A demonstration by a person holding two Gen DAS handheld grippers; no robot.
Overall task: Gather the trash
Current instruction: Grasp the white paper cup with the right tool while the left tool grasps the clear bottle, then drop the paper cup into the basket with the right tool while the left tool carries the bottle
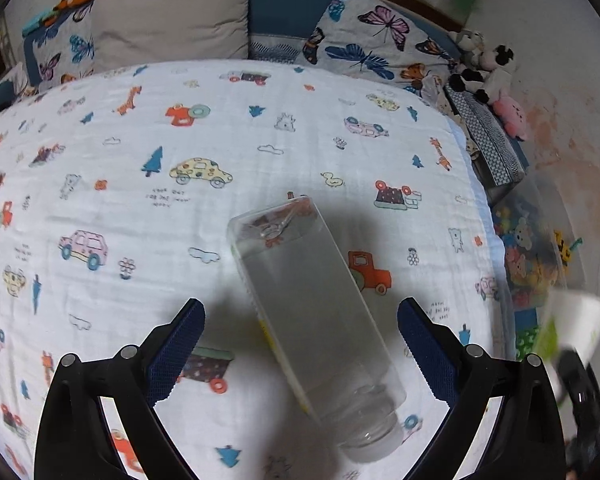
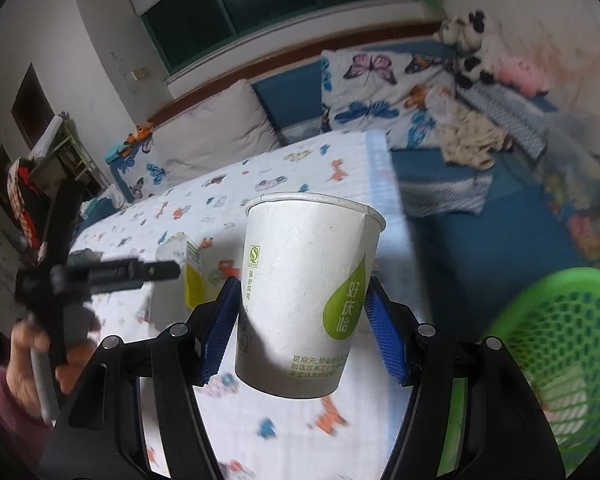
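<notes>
A clear plastic bottle [image 1: 312,304] with a yellow label strip lies on the patterned bed sheet [image 1: 140,128]. My left gripper [image 1: 302,312] hangs over it, open, one blue pad on each side and neither touching it. In the right wrist view my right gripper [image 2: 300,286] is shut on a white paper cup [image 2: 308,292] with a green drop logo, held upright above the sheet. The cup [image 1: 576,328] shows blurred at the right edge of the left wrist view. The left gripper [image 2: 96,276] and a person's hand [image 2: 24,352] appear at the left of the right wrist view, beside the bottle [image 2: 192,276].
A green mesh basket [image 2: 560,344] stands low at the right, beside the bed. Butterfly pillows [image 1: 372,48] and a grey cushion [image 1: 168,20] line the far side. Plush toys [image 1: 484,72] and a clear toy bin [image 1: 532,256] sit along the right wall.
</notes>
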